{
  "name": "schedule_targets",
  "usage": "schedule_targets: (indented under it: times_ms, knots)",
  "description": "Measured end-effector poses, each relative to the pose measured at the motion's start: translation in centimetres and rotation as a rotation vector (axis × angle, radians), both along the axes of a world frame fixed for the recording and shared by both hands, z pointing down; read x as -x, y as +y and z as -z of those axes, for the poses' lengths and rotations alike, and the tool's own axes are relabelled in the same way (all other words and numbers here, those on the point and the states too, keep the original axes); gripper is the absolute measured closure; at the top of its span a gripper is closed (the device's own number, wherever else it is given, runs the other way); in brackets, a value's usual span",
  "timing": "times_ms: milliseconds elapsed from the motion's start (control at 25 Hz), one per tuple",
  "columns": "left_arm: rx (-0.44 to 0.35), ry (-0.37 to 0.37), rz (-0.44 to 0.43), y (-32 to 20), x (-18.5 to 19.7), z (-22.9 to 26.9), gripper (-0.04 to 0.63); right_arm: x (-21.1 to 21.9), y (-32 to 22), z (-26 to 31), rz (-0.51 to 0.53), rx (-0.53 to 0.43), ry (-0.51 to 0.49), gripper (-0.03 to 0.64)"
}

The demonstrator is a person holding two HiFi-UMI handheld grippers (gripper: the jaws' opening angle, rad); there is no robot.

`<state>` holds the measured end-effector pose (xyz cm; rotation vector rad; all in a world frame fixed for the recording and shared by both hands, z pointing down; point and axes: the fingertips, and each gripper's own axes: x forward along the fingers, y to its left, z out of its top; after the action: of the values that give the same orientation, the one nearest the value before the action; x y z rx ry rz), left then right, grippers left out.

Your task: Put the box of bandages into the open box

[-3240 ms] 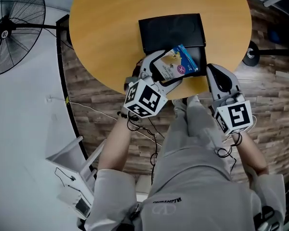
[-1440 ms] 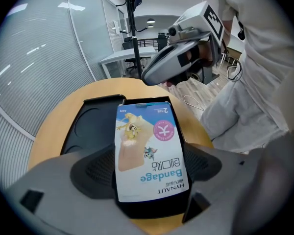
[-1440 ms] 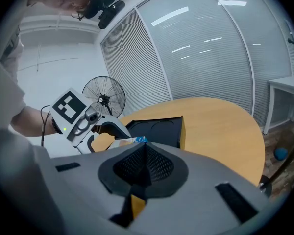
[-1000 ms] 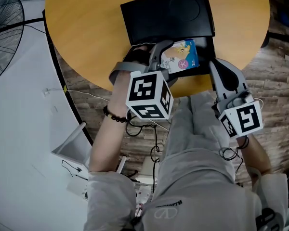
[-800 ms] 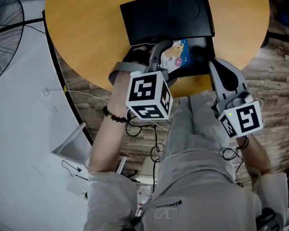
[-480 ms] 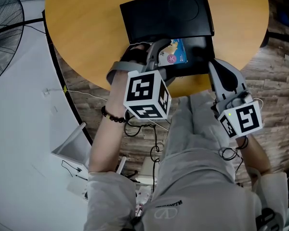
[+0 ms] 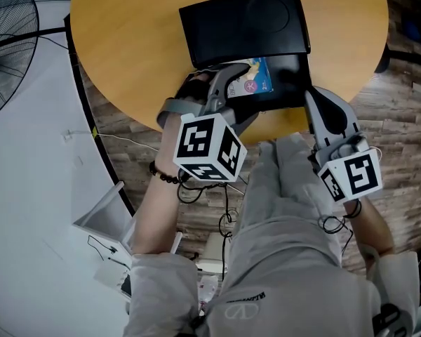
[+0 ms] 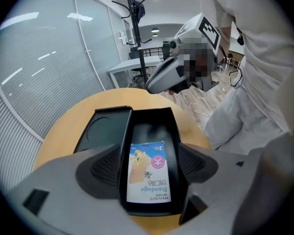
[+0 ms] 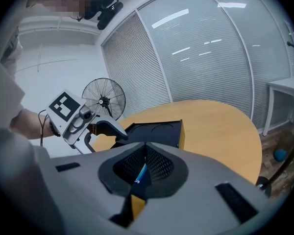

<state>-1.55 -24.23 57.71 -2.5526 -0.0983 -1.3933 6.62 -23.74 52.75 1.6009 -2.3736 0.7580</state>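
The box of bandages (image 7: 253, 84) (image 8: 148, 173), white and blue with a cartoon print, lies flat in the tray of the open black box (image 7: 295, 76) (image 8: 152, 116). The black box's lid (image 7: 242, 23) is folded back on the round wooden table (image 7: 140, 41). My left gripper (image 7: 231, 93) (image 8: 151, 164) hovers at the tray's near end. Its jaws are closing, and the bandage box shows between them, but the pads stay clear of it. My right gripper (image 7: 314, 93) (image 9: 145, 156) is shut and empty, just right of the tray at the table's edge.
A standing fan (image 7: 10, 27) (image 9: 104, 99) is off the table's left side. A white rack (image 7: 109, 223) and cables lie on the wood floor near my legs. Bare tabletop stretches left of and beyond the black box (image 9: 157, 131).
The bandage box went from tilted in the left gripper's grip to lying flat in the tray. The left gripper let go and drew back toward me. The right gripper stayed put.
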Motion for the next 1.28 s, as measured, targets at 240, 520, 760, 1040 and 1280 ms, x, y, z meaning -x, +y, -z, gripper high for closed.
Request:
schedule_targets:
  times_ms: [240,520,760,1040,1280]
  knots:
    - [-0.064,0.102,0.03,-0.1,-0.4,2.2,0.315,-0.1,0.3,0.8,-0.004,-0.012,0.008,0.598]
    - [-0.152,0.214,0.073,-0.2,-0.4,6.3,0.439,-0.3,0.4,3.6,-0.011,-0.055,0.029,0.598]
    - [-0.251,0.346,0.158,-0.6,0.1,11.3,0.586,-1.2,0.4,7.1,-0.014,-0.111,0.068,0.598]
    - [-0.264,0.533,0.348,-0.4,2.0,18.7,0.588,-3.3,1.0,13.0,-0.038,-0.186,0.119,0.598]
    - [-0.336,0.74,0.488,0.0,4.9,26.6,0.588,-5.8,1.7,18.4,-0.077,-0.271,0.16,0.598]
